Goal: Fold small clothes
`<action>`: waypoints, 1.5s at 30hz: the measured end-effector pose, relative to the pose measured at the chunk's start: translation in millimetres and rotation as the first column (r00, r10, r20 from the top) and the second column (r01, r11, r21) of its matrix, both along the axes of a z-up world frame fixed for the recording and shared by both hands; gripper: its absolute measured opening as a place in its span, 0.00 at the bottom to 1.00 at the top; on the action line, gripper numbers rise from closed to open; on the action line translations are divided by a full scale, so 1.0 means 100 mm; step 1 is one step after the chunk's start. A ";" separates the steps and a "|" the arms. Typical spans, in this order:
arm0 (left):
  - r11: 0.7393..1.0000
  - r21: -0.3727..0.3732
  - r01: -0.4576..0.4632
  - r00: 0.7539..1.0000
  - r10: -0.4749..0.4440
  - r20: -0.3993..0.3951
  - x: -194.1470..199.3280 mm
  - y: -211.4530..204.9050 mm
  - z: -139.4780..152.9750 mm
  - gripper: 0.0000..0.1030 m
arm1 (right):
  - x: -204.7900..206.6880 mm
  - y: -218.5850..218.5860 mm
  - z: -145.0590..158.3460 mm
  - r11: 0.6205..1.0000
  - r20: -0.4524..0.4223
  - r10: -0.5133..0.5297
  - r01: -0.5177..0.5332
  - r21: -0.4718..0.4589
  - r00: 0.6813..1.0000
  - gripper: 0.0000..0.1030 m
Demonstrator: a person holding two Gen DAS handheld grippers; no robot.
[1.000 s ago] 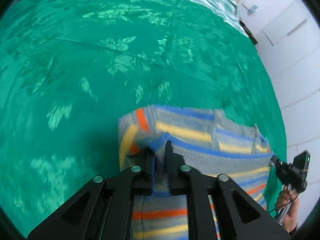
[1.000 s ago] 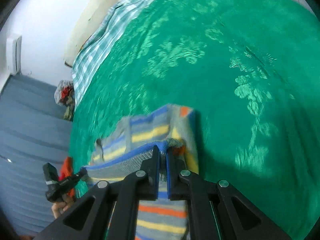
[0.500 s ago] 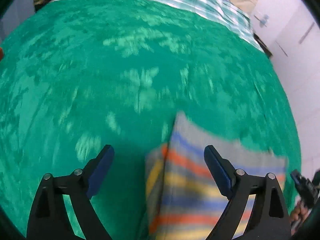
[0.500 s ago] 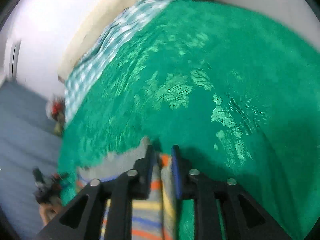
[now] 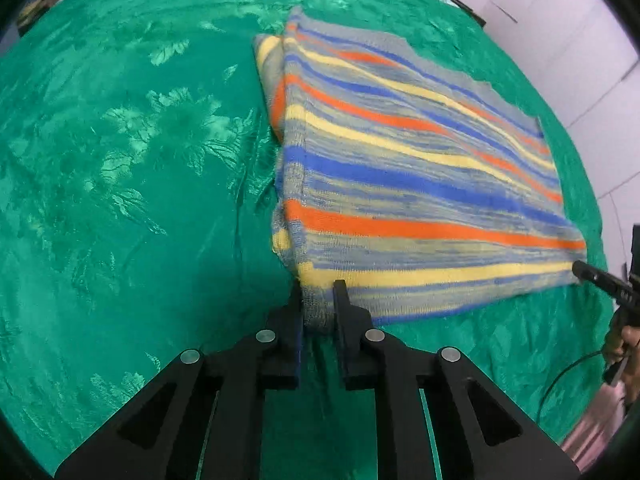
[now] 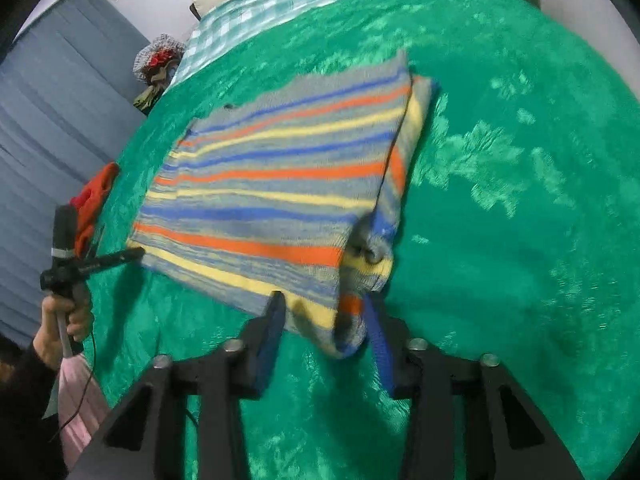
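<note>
A striped knit garment (image 5: pixel 420 184) in grey, blue, orange and yellow lies folded flat on the green bedspread (image 5: pixel 140 200). My left gripper (image 5: pixel 318 296) is at its near left corner. Its jaws are closing, and the pads pinch the grey hem between them. In the right wrist view the same garment (image 6: pixel 272 184) shows a sleeve folded along its right side. My right gripper (image 6: pixel 324 312) straddles the near right corner. Its jaws stand apart and are closing, with bunched cloth between them. Each gripper shows in the other's view: the right gripper (image 5: pixel 600 280) and the left gripper (image 6: pixel 100 260).
The green bedspread (image 6: pixel 500 240) stretches wide to the sides of the garment. A checked sheet (image 6: pixel 280 4) covers the far end of the bed. A red cloth (image 6: pixel 92 200) lies at the bed's edge by a grey curtain (image 6: pixel 40 120). A hand (image 6: pixel 64 320) holds the left gripper.
Both grippers let go of the blue-edged fold and pulled back to the near edge. The left opened wide, then closed on the near left corner. The right now stands apart around the near right corner.
</note>
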State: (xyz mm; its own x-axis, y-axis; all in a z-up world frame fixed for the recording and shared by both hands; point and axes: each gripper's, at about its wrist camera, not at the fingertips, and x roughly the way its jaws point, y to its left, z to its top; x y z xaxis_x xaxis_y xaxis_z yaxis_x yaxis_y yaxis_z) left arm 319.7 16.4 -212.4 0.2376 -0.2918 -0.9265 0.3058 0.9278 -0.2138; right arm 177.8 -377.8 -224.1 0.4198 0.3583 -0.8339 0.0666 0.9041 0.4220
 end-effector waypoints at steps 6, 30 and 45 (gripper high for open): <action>0.991 0.068 0.118 0.993 -0.115 -0.038 -0.05 0.04 0.13 0.08 | 0.01 0.00 0.09 0.997 -0.106 0.054 -0.059 -0.040 0.993 0.06; 0.944 0.329 -0.015 0.984 -0.044 0.172 -0.58 -0.34 0.25 0.82 | 0.04 0.14 0.08 0.970 -0.112 -0.038 0.009 -0.244 0.993 0.39; 0.973 0.221 -0.059 0.929 -0.028 0.368 -1.95 -0.37 0.71 0.95 | -1.21 1.05 0.50 0.920 0.163 -0.059 0.117 -0.374 0.985 0.99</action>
State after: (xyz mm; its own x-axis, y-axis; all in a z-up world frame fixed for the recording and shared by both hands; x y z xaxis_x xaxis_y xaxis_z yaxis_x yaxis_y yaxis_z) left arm 125.1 -20.5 -141.4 0.5756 -0.0798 -0.8138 0.3075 0.9433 0.1249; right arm 57.1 -272.9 -173.9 0.5621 -0.0183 -0.8269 0.1175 0.9914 0.0579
